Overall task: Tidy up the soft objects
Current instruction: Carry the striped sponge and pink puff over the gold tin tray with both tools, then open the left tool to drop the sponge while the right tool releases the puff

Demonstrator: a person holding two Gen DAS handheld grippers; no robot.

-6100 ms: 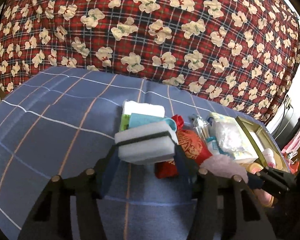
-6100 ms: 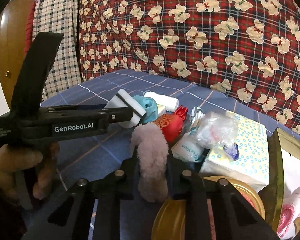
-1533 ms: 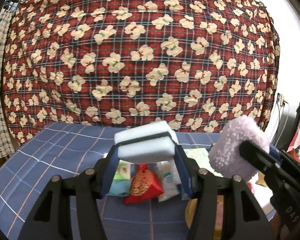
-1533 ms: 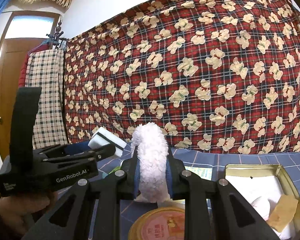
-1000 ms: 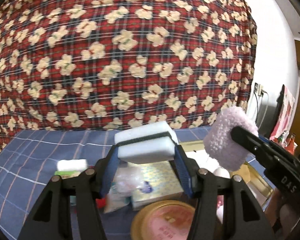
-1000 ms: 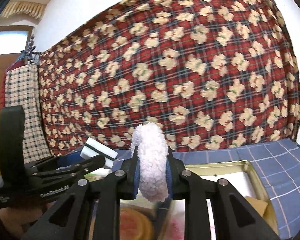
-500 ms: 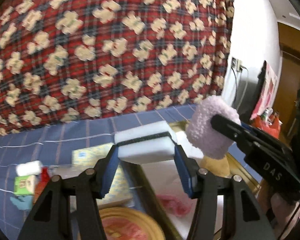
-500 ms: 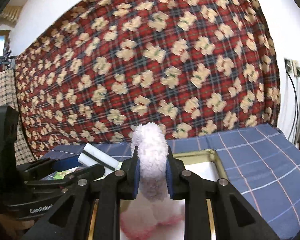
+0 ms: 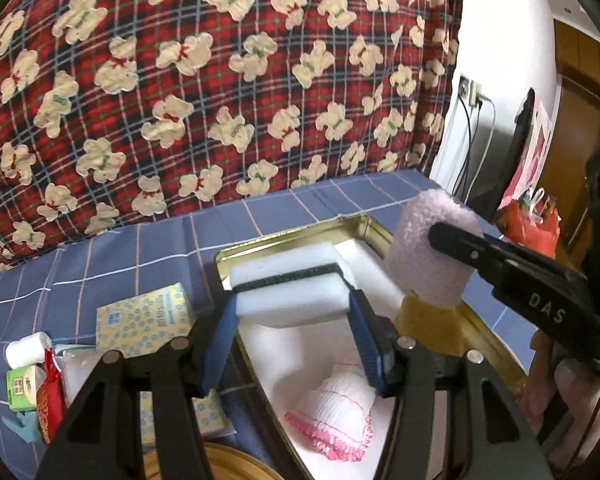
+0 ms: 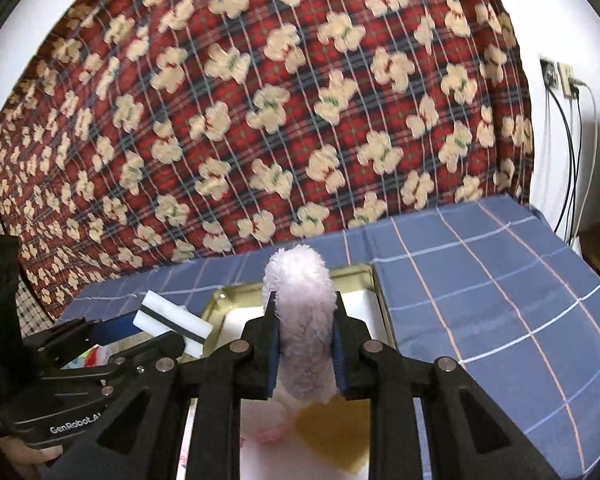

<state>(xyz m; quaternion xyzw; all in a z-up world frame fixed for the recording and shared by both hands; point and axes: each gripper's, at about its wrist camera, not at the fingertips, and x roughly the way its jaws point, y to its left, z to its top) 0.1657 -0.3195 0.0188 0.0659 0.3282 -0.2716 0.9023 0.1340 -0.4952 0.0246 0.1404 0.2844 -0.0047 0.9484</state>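
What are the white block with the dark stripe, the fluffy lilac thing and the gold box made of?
White block: seemingly matte foam sponge, dark scouring-like layer between.
Fluffy lilac thing: plush, looped fuzzy pile.
Gold box: likely tin, with a shiny reflective rim.

Blue checked bedspread [image 9: 148, 256] with gold tin [image 9: 488, 344], tissue pack [image 9: 144, 322], round lid [image 9: 228, 462].

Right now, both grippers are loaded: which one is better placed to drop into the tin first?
Probably the right gripper: its fluffy puff hangs over the gold tin's open middle, while the left gripper's sponge sits above the tin's near rim.
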